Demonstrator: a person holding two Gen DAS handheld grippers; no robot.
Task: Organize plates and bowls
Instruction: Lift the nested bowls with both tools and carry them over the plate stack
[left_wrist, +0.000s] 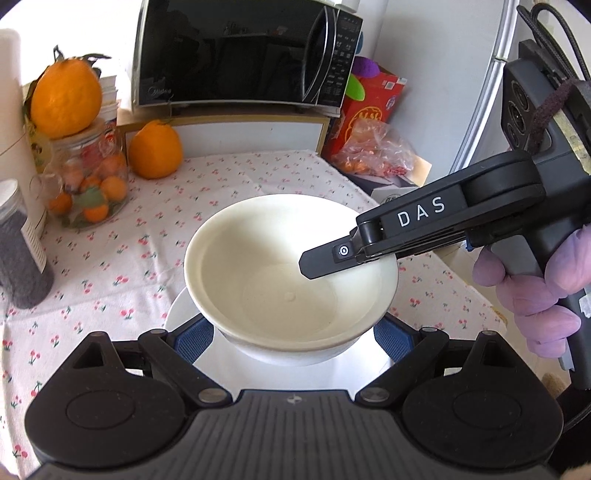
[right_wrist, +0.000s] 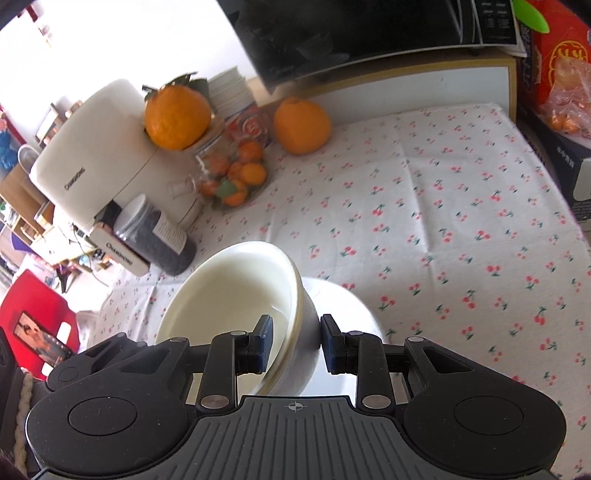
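Observation:
A cream bowl (left_wrist: 288, 280) sits on a white plate (left_wrist: 295, 373) on the cherry-print tablecloth; it also shows in the right wrist view (right_wrist: 236, 291), over the plate (right_wrist: 347, 310). My left gripper (left_wrist: 293, 338) is open, its blue pads (left_wrist: 195, 339) wide apart on either side of the bowl's base, over the plate. My right gripper (right_wrist: 296, 341) straddles the bowl's right rim, one finger inside and one outside, with gaps showing on both sides. In the left wrist view its finger (left_wrist: 328, 258) reaches over the rim.
A jar of small oranges (left_wrist: 92, 181) topped by a large orange (left_wrist: 66, 98), a second orange (left_wrist: 155, 149), a dark canister (left_wrist: 22, 251) and a white appliance (right_wrist: 92, 147) stand at the left. A microwave (left_wrist: 243, 51) sits behind. A red box (left_wrist: 369, 107) and bag stand at the right.

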